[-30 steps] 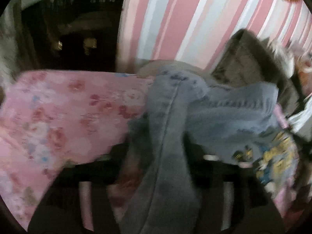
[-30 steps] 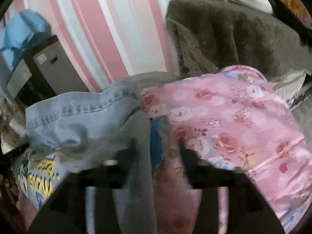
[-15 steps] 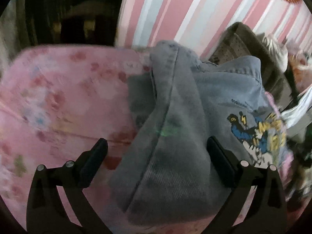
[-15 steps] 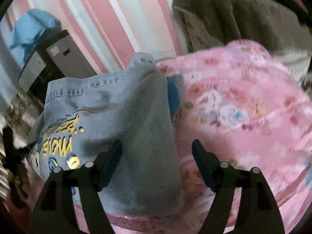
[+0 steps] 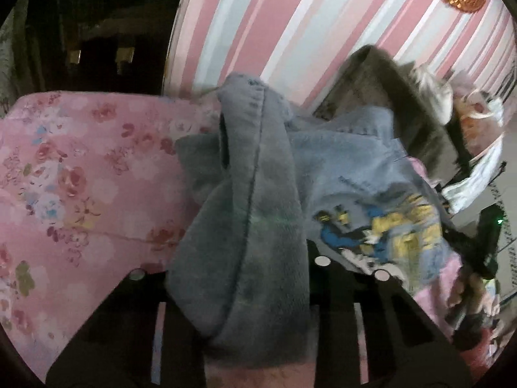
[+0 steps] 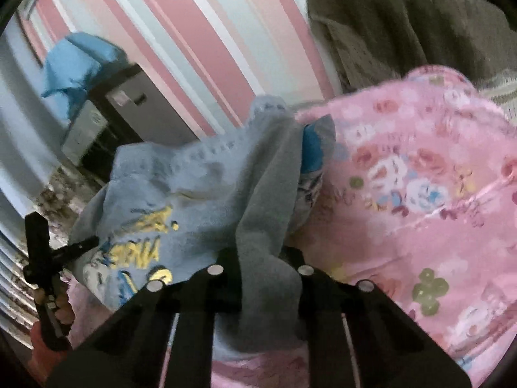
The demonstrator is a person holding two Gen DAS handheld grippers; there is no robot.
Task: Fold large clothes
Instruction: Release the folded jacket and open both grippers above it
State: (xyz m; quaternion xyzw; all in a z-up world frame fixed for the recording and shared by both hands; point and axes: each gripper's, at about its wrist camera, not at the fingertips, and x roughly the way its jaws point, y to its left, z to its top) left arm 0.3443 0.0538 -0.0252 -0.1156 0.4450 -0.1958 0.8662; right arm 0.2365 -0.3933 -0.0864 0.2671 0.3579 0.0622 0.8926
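My left gripper and right gripper each clamp the grey garment. It hangs bunched over the pink floral bedspread.

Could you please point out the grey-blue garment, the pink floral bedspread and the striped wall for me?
grey-blue garment (image 5: 258, 226): left wrist view, on its bunched grey fold.
pink floral bedspread (image 6: 420, 194): right wrist view, on bare printed fabric.
striped wall (image 5: 290, 26): left wrist view, on a pink stripe.
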